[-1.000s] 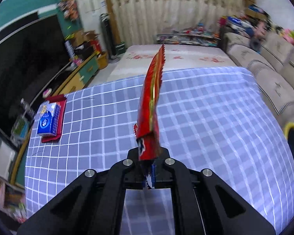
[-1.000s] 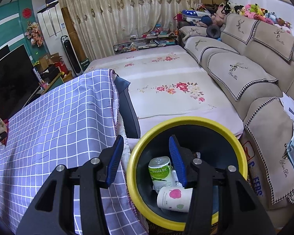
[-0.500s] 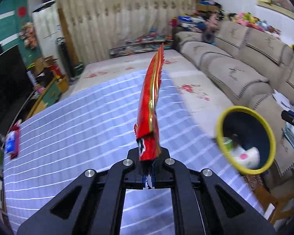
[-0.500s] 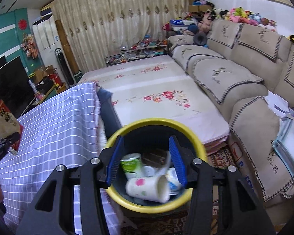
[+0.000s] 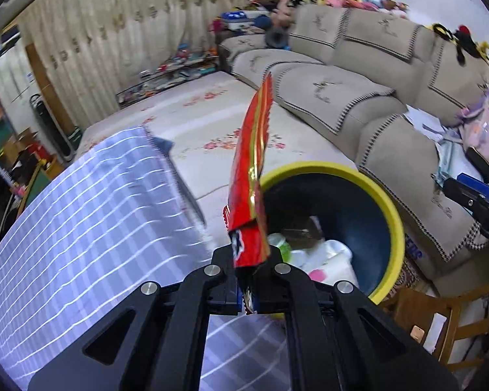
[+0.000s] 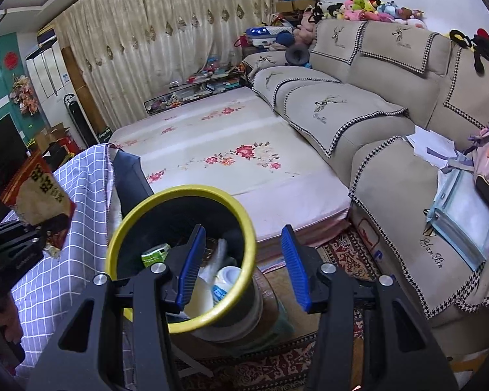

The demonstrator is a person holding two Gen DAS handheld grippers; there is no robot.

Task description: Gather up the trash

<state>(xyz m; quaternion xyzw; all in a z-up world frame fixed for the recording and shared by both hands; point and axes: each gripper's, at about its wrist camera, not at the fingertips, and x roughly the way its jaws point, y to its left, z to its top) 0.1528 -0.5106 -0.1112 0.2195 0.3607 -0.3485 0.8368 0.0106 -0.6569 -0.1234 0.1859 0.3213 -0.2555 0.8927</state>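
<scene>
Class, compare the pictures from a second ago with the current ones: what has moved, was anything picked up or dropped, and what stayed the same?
The left tongs swung the red snack wrapper from above the checked tablecloth towards the yellow-rimmed bin, which now lies just beyond the wrapper. The right tongs drifted to the bin's right, towards the sofa. Nothing was taken or released: the left tongs stay clamped on the wrapper, the right stay open and empty.

A glossy red foil snack wrapper (image 5: 249, 176), creased and catching gold glints, stands above matt black plastic gripper arms fixed with bright metal screws. The bin (image 5: 388, 215) shows a smooth yellow plastic rim and dark, faintly shiny walls around paper cups (image 6: 226, 275) and a printed can (image 6: 155, 254). A checked woven tablecloth (image 5: 91, 224) drapes softly; the sofa (image 6: 358, 120) wears coarse beige fabric covers. Ribbed blue rubbery pads (image 6: 293, 265) line the right gripper.
</scene>
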